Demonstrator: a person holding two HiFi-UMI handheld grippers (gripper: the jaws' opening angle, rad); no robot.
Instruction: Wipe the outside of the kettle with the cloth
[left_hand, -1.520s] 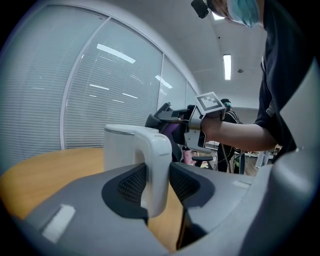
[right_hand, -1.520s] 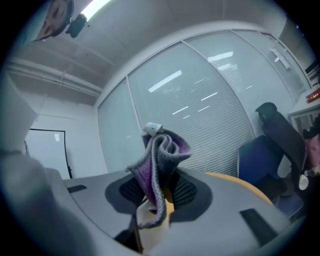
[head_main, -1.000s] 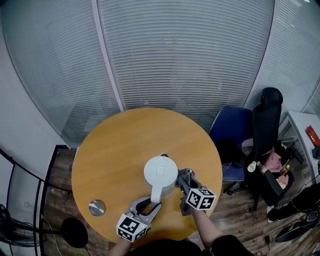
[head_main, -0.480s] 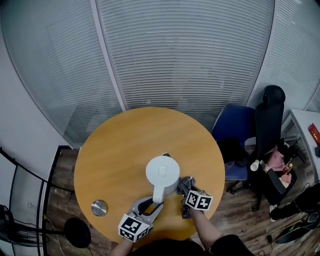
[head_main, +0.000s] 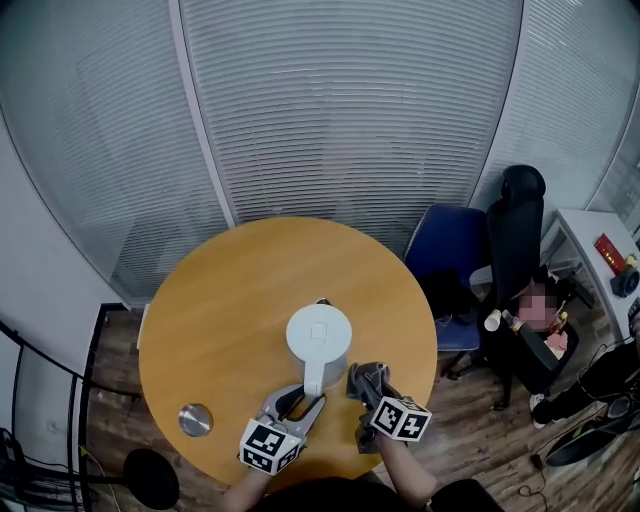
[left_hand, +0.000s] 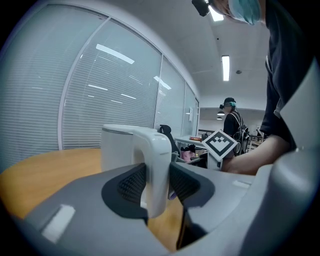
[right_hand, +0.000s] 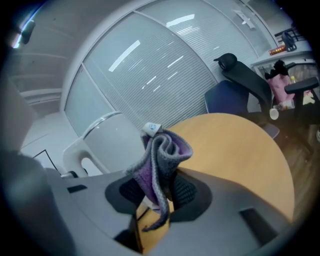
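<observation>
- The kettle (head_main: 319, 345), white with its lid on, stands upright on the round wooden table (head_main: 230, 290), towards the near edge, with its handle (left_hand: 154, 160) pointing at the person
- The left gripper (left_hand: 155, 184) has its jaws closed to a medium width on that handle, with a ribbed pad pressing each side, so the kettle is steadied for wiping
- The right gripper (right_hand: 156, 192) pinches a bunched grey and purple cloth (right_hand: 162, 152), which stands up out of the jaws in a fold with a tail hanging below
- From the head view the cloth sits just beside the kettle's right side, near the handle; whether it actually touches the wall I cannot tell
- Judged from this, both grips are in place and the wiping is either just starting or between strokes
- Nothing on the kettle's surface shows which parts are already wiped, so the far side, the left side and the lid's rim may all remain
- A small round metal disc (head_main: 195, 419) lies well apart on the table, left of the grippers
</observation>
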